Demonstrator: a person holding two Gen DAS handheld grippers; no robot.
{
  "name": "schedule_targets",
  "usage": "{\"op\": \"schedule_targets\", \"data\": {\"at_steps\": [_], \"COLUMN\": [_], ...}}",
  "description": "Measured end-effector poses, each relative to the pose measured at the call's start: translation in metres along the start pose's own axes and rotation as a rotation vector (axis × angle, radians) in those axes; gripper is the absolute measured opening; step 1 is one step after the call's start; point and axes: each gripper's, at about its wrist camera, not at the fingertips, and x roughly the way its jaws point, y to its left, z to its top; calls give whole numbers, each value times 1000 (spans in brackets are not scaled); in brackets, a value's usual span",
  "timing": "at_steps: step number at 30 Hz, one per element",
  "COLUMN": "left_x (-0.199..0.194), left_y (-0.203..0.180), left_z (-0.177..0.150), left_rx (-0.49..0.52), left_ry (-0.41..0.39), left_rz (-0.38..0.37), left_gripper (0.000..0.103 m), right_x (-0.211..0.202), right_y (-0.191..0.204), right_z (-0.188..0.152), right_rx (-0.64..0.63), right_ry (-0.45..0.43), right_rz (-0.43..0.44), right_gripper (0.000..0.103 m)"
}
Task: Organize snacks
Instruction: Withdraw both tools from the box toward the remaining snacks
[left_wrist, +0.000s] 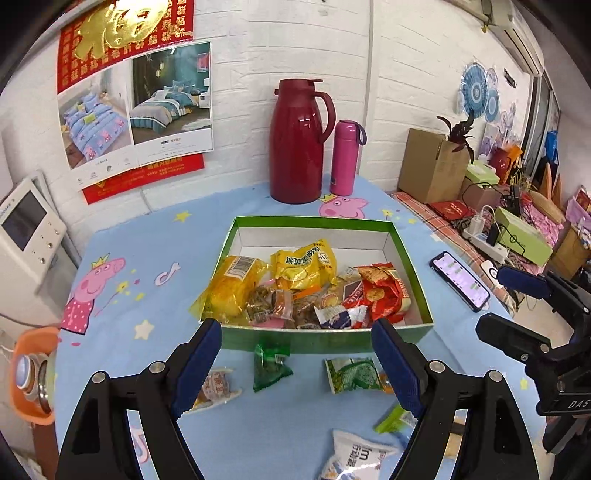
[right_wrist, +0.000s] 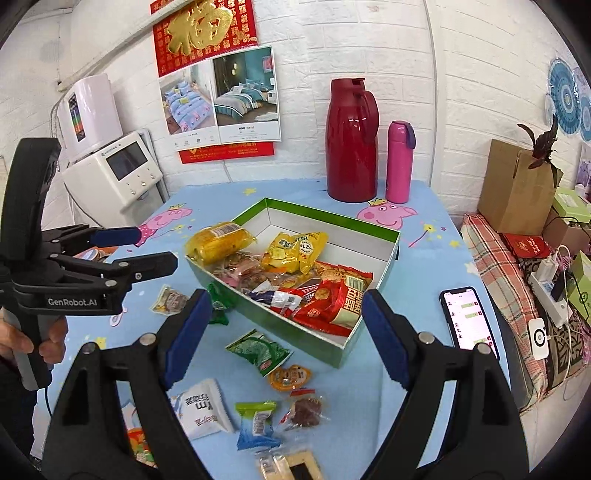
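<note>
Green-walled box (left_wrist: 325, 341) sits mid-worktop, half full of snacks; loose packets lie just before its near wall; the small green packet (left_wrist: 270, 367) lies between the left tool's (left_wrist: 297, 363) wide-spread pads, nearer it than the right tool (right_wrist: 282, 338), also wide, empty.

The left claw (left_wrist: 297, 365) is hanging with its blue-padded fingers (left_wrist: 197, 363) spread wide and gripping nothing. The right claw (right_wrist: 282, 338) is likewise gaping, nothing between its fingers. A hand (right_wrist: 35, 341) is clasping the left claw's handle from below.
</note>
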Motion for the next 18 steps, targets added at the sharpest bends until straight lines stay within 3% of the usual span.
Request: {"op": "schedule_targets", "data": {"at_steps": [10, 16, 18], "left_x": [-47, -28, -25], "left_y": [-23, -34, -34], "left_z": [-44, -53, -49], "left_rx": [10, 19, 14], "left_ry": [-20, 45, 59], "left_rz": [-67, -99, -108], "left_gripper": [87, 87, 87], "right_x": [-84, -79, -96], "right_y": [18, 11, 0], "right_z": [-14, -41, -39], "right_rx": [16, 7, 35], "right_ry": [-92, 21, 3], "right_rz": [112, 81, 104], "right_gripper": [95, 96, 96]}}
